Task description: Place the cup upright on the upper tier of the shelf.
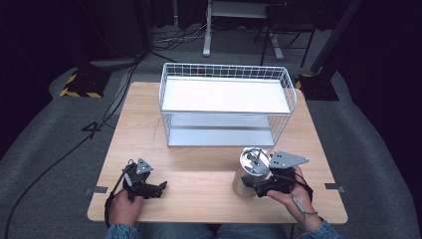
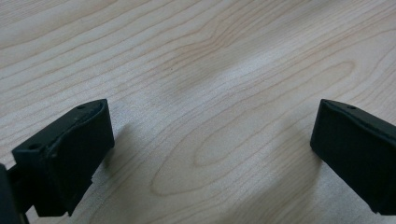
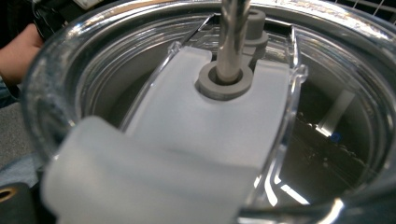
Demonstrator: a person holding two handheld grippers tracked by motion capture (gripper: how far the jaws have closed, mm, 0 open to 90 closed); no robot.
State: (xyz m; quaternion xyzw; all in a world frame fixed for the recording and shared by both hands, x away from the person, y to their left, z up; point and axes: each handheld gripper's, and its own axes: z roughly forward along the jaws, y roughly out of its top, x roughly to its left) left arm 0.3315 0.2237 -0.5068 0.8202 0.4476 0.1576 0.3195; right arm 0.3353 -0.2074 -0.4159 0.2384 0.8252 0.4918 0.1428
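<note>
Frosted lid flap [image 3: 187,154] looming closest, straw [image 3: 232,37] rising through its grommet. Right gripper [image 1: 259,186] pressing against the steel tumbler [image 1: 249,172] at the table's [image 1: 199,174] near right, probably steadying it for a lift toward the wire shelf rack [image 1: 226,104]; jaw state impossible to tell. Left gripper [image 1: 160,188] resting low over bare wood, jaws spread wide, holding nothing, seemingly waiting clear.
</note>
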